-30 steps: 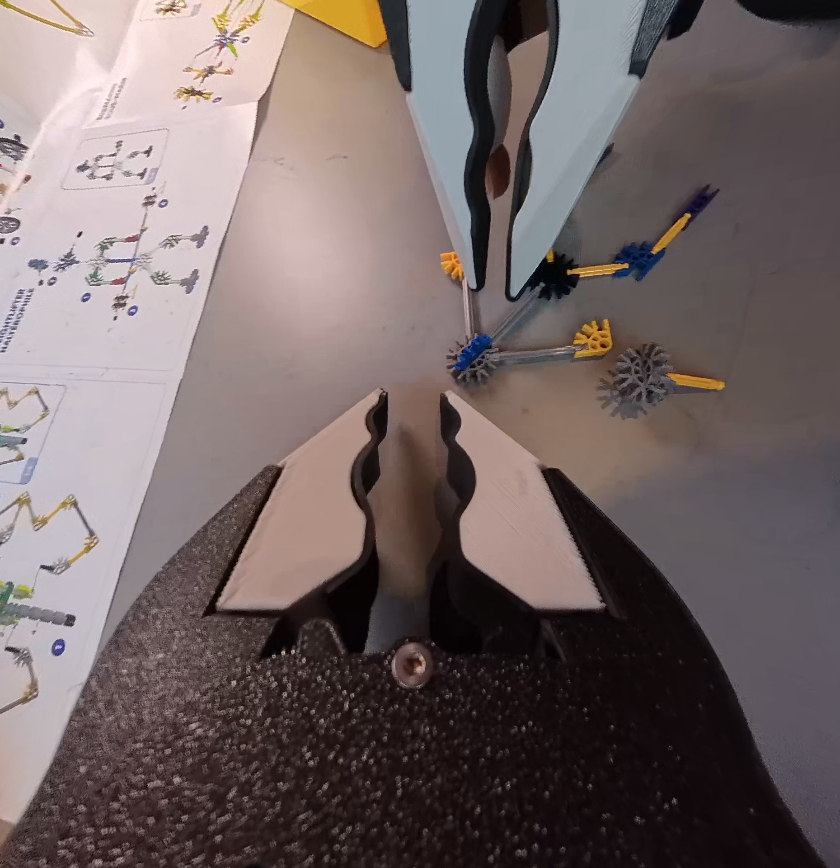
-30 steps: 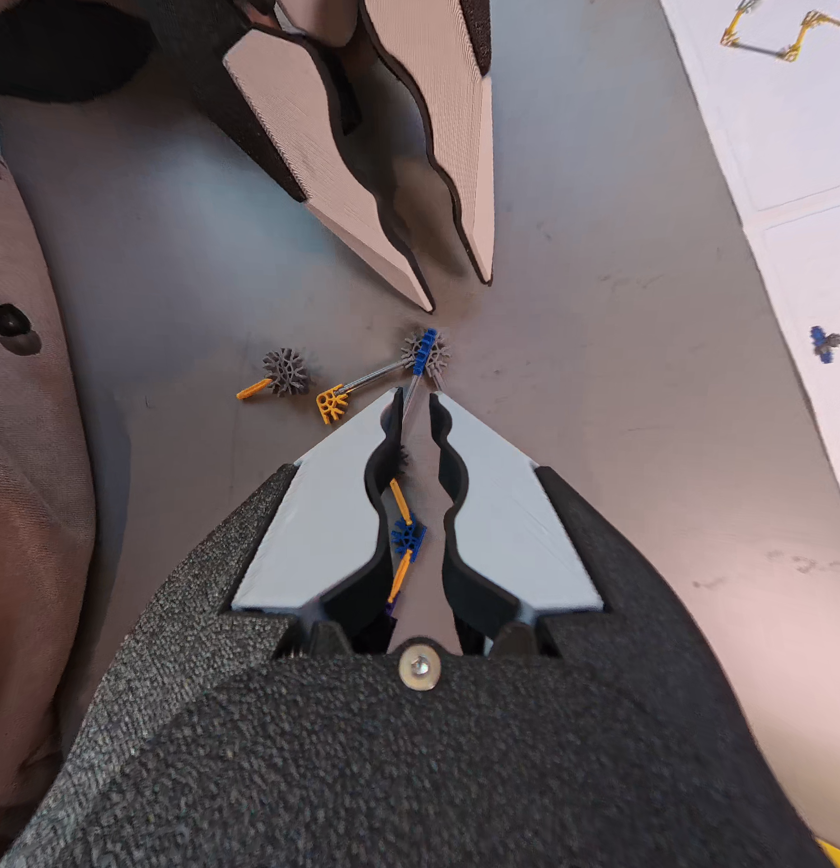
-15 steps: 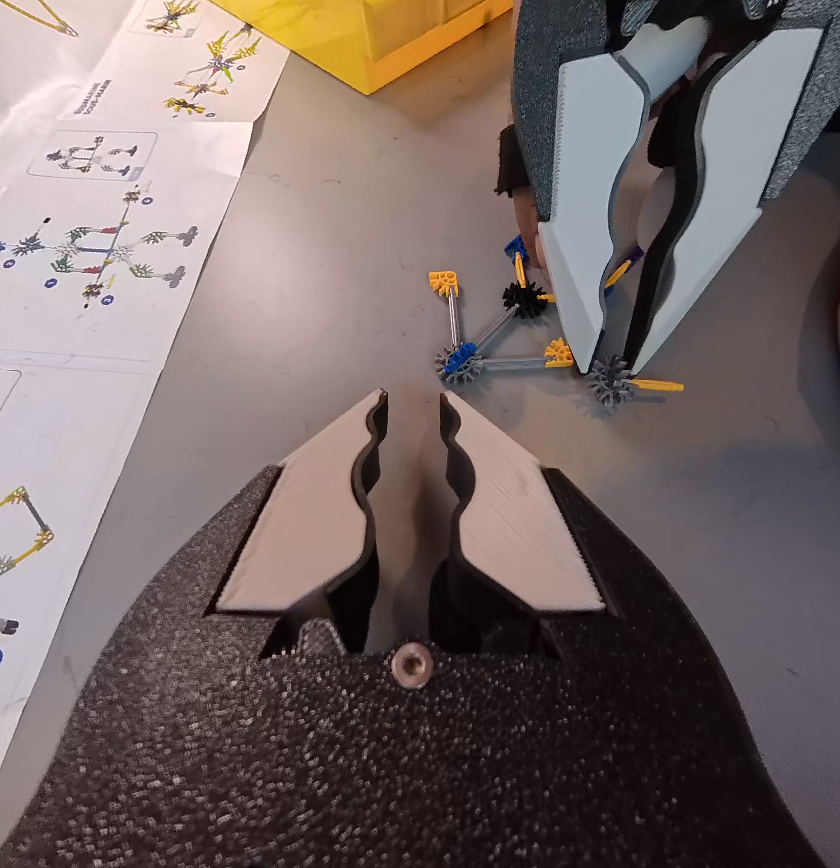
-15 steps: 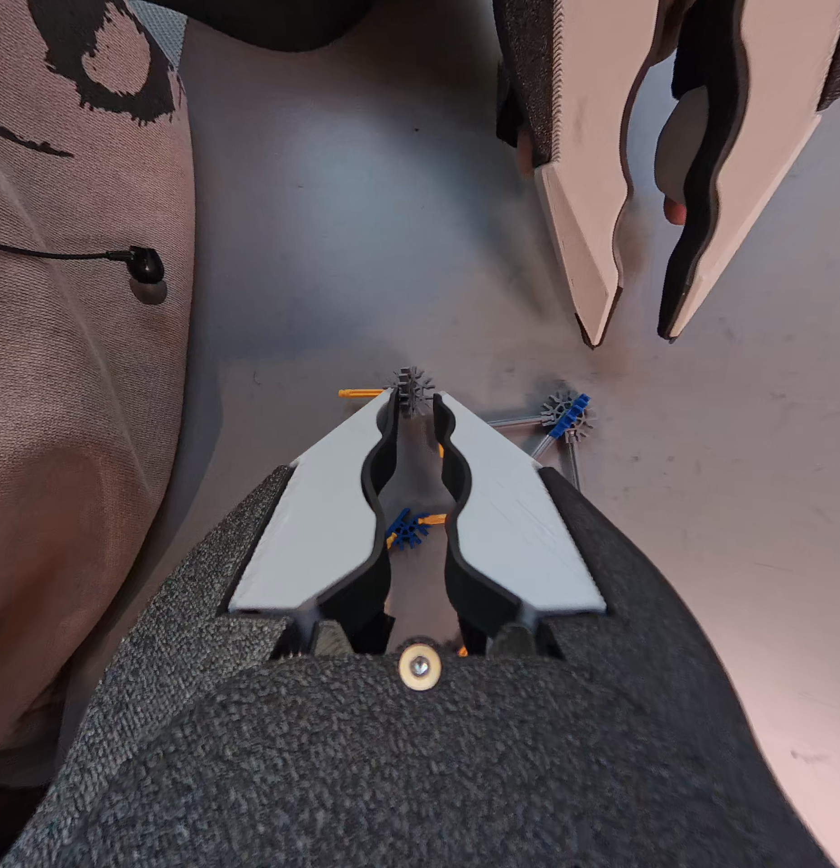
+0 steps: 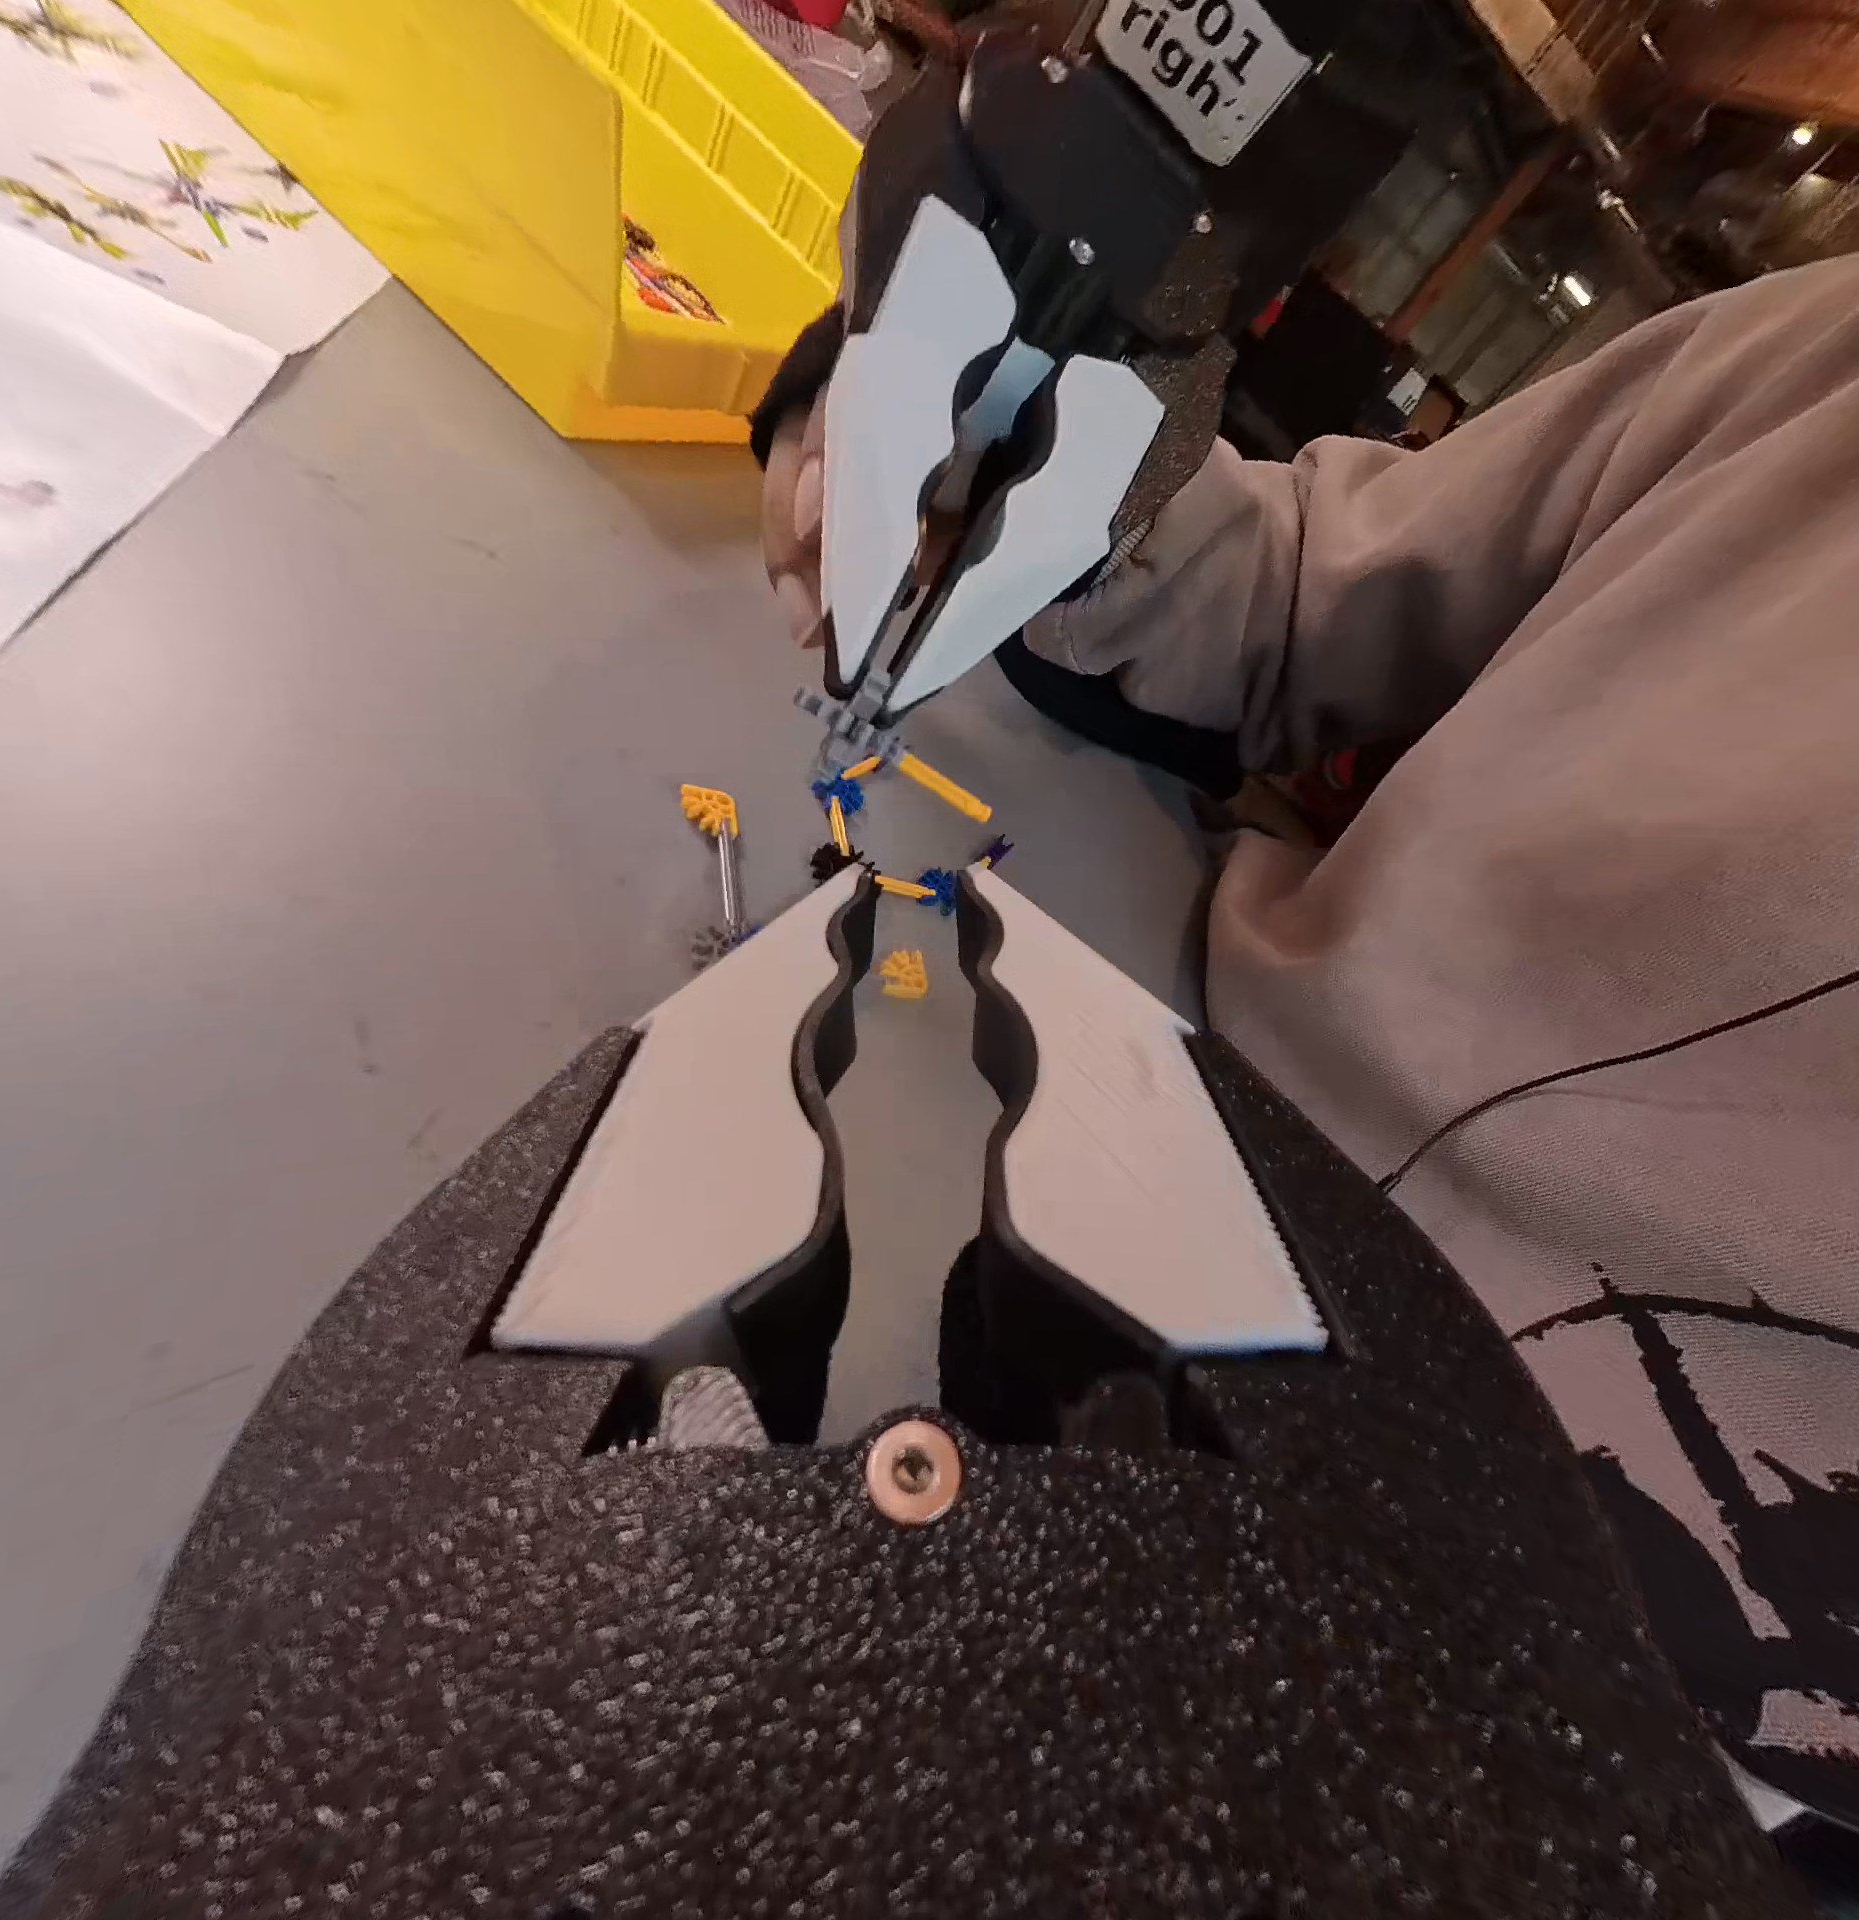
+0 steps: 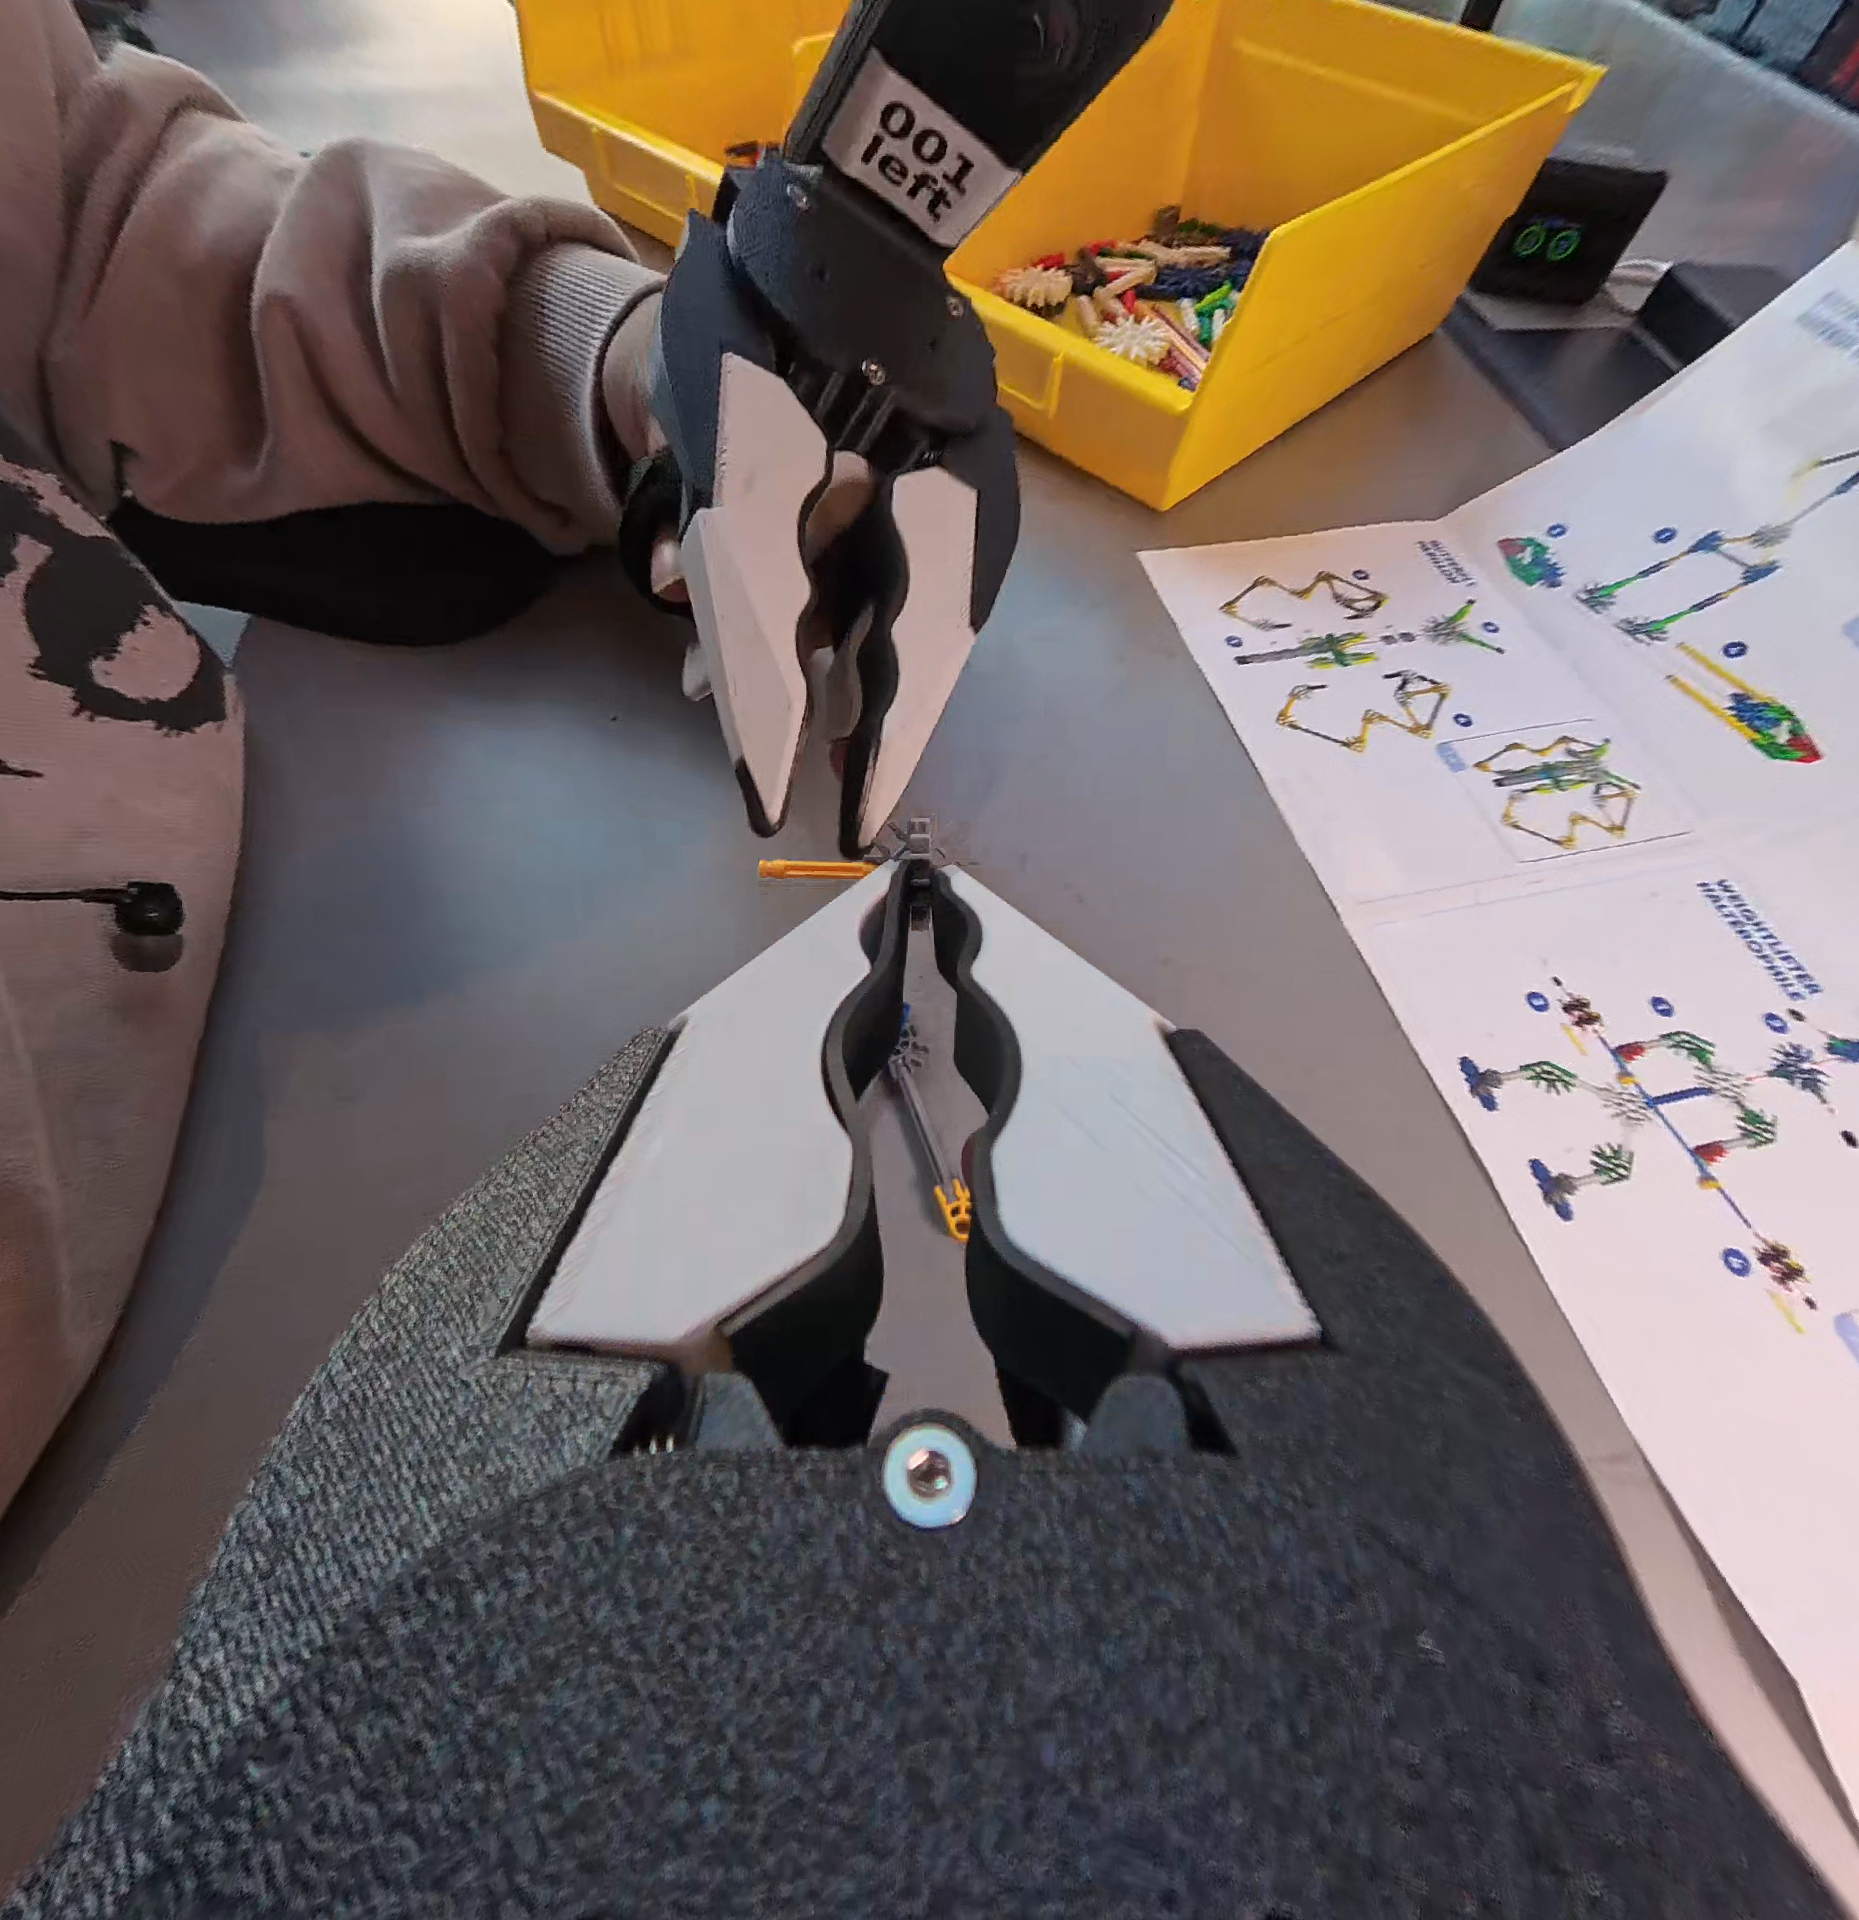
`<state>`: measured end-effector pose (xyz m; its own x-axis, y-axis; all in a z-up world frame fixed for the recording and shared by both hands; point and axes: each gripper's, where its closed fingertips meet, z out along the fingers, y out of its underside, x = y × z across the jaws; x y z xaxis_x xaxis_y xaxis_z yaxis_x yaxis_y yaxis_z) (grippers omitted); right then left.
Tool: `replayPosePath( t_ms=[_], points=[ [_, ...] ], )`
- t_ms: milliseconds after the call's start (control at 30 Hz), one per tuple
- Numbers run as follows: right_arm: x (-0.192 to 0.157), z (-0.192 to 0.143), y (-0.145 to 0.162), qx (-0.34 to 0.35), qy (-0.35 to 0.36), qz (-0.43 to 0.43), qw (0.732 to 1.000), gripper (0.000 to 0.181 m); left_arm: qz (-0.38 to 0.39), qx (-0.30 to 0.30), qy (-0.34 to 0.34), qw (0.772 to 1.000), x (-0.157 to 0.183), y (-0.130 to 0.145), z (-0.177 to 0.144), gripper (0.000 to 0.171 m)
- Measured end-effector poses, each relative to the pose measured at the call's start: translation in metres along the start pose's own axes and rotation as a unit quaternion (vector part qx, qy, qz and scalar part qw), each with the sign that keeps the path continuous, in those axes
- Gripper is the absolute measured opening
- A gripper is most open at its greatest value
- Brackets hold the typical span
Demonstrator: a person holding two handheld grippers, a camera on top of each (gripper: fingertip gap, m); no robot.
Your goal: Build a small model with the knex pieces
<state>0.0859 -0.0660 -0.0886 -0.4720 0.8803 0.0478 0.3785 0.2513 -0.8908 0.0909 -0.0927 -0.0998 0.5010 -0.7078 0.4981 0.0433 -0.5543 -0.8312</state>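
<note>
The grey snowflake connector (image 6: 917,840) with its orange rod (image 6: 800,869) sat pinched at the right gripper (image 6: 912,883) tips, lifted at frame centre where half a second earlier it lay on the grey table (image 6: 437,831). The left view alone showed the rod assembly (image 5: 852,831) lying below. The left gripper (image 5: 909,883) stood partly open, empty. Printed labels marked each gripper; a yellow bin (image 6: 1320,208) and instruction sheet (image 6: 1527,831) filled the right view's upper right

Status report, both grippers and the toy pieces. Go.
Right gripper shut on grey snowflake connector with yellow rod, lifted. Left gripper open, empty, close beside it. Rod-and-connector assembly lies on grey table. Nothing between them.
</note>
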Motion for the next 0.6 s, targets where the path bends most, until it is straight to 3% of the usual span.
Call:
replayPosePath(
  t_ms=[267, 367, 600],
  points=[
    [0.012, 0.005, 0.003, -0.011, 0.05, -0.023, 0.998, 0.002, -0.114, 0.04, 0.008, 0.993, -0.008, -0.006, 0.009, 0.015],
    [0.015, 0.007, 0.004, -0.017, 0.067, -0.026, 0.997, 0.002, -0.107, 0.037, -0.006, 0.994, -0.01, -0.005, 0.01, 0.004],
    [0.014, 0.002, -0.002, 0.003, 0.061, -0.017, 0.998, 0.004, -0.047, 0.034, -0.031, 0.998, -0.011, -0.008, 0.009, 0.003]
  ],
)
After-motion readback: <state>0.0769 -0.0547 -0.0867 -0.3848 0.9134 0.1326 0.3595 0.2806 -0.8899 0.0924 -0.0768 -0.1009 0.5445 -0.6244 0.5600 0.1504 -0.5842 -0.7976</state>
